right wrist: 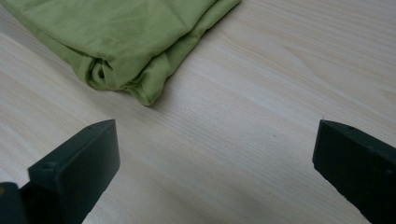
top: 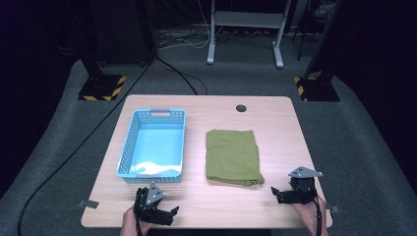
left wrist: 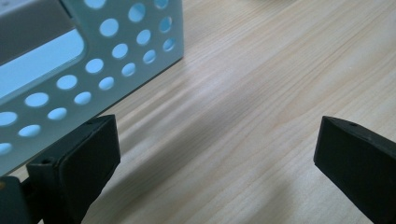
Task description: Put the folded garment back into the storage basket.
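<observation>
Green cloth (top: 232,156) folded (beside blue basket (top: 153,145)); both grippers' jaws spread wide, empty.

My work surface is a pale wooden table (top: 206,201) with rounded corners and a fine straight grain. A small dark round hole (top: 241,107) sits near its far edge, at about one o'clock from the middle. Left of centre, toward ten o'clock, a light blue basket (top: 126,150) with perforated walls and a handle slot at its far end stands flat on the wood, its long side running away from me. At about three o'clock from the basket, near it but apart, a folded green cloth (top: 232,156) lies flat, its bunched folded corner toward five o'clock.
</observation>
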A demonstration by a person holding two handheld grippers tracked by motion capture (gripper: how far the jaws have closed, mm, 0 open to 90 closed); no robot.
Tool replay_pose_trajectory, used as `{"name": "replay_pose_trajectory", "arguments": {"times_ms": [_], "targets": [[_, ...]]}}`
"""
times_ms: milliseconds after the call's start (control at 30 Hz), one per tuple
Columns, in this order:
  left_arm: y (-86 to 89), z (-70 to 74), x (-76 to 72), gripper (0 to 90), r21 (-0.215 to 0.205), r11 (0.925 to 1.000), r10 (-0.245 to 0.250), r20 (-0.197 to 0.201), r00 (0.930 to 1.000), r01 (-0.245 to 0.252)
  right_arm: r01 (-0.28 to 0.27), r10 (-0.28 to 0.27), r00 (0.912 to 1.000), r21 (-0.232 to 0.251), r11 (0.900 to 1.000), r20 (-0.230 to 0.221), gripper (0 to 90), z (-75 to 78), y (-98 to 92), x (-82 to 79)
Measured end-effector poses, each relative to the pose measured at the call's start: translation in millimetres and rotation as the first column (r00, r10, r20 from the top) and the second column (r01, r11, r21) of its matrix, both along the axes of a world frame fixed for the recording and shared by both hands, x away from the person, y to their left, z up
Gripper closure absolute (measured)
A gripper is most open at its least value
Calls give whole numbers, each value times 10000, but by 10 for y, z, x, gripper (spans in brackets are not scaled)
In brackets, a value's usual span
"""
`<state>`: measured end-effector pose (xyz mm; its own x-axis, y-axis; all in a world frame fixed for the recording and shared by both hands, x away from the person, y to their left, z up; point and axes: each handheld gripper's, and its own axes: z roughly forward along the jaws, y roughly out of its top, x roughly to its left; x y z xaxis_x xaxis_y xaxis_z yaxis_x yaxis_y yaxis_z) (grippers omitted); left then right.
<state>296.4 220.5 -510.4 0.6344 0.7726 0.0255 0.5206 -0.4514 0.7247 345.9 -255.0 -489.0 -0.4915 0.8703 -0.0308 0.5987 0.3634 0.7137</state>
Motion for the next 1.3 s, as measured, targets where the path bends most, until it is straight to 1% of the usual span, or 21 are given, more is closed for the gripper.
{"name": "replay_pose_trajectory", "arguments": {"times_ms": [133,500,533,600,800,1033,1133,1233,1300], "targets": [[-53,-3,6,2,-32,9999,-137,-2,9999,137,-52,52,10000,-31,10000,-13,0,8,21,15],[-226,-12,20,2,107,9978,-650,24,9979,650,-248,249,9997,-121,9996,82,0,63,88,72],[-243,-10,20,2,166,9974,-698,13,9976,698,-239,240,9997,-107,9997,67,0,66,95,76],[-270,-14,21,2,145,9970,-760,28,9971,759,-278,279,9996,-105,9996,60,0,69,108,88],[-345,-17,17,2,205,9948,-1002,85,9949,1000,-362,363,9993,-134,9993,25,0,69,135,118],[-481,-27,35,1,334,9897,-1395,120,9902,1390,-484,485,9988,-177,9987,27,0,87,188,167],[-517,-30,46,2,308,9892,-1440,119,9895,1436,-518,519,9987,-170,9985,27,0,96,208,183],[-545,-29,56,2,164,9890,-1471,230,9889,1468,-571,571,9984,-188,9982,-15,1,99,225,202],[-563,-27,67,2,176,9881,-1533,254,9879,1529,-603,602,9982,-202,9980,-24,1,101,237,213]]}}
